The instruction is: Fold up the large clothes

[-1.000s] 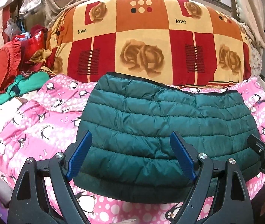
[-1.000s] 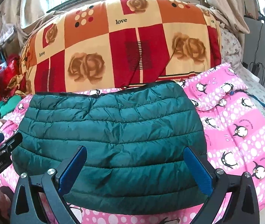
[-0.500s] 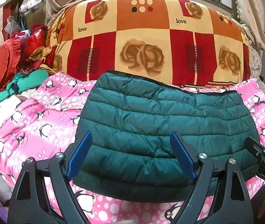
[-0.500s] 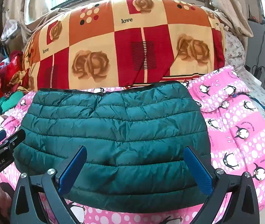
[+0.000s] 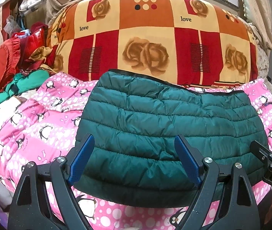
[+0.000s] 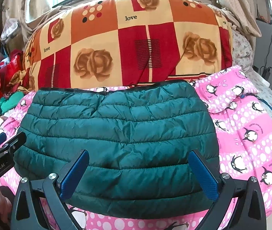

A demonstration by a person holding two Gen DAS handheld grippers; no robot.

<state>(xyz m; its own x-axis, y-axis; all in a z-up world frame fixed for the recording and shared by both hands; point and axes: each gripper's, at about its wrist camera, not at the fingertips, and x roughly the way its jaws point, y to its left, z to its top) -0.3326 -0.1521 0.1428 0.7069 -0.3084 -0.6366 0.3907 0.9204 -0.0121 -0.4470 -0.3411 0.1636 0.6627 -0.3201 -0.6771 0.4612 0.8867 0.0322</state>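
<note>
A dark green quilted puffer jacket (image 5: 164, 124) lies folded into a wide flat bundle on a pink penguin-print bedspread (image 5: 46, 122). It also shows in the right wrist view (image 6: 120, 132). My left gripper (image 5: 134, 161) is open and empty, held just above the jacket's near left edge. My right gripper (image 6: 137, 174) is open and empty, above the jacket's near right edge. Each gripper shows at the edge of the other's view: the right one (image 5: 269, 157) and the left one (image 6: 0, 149).
A large rolled quilt with red, orange and cream rose squares (image 5: 155, 42) lies behind the jacket. A heap of red and green clothes (image 5: 15, 63) sits at the left. Cables and a wall (image 6: 269, 57) are at the right of the bed.
Both grippers have drawn back slightly and stayed open. The jacket has not moved.
</note>
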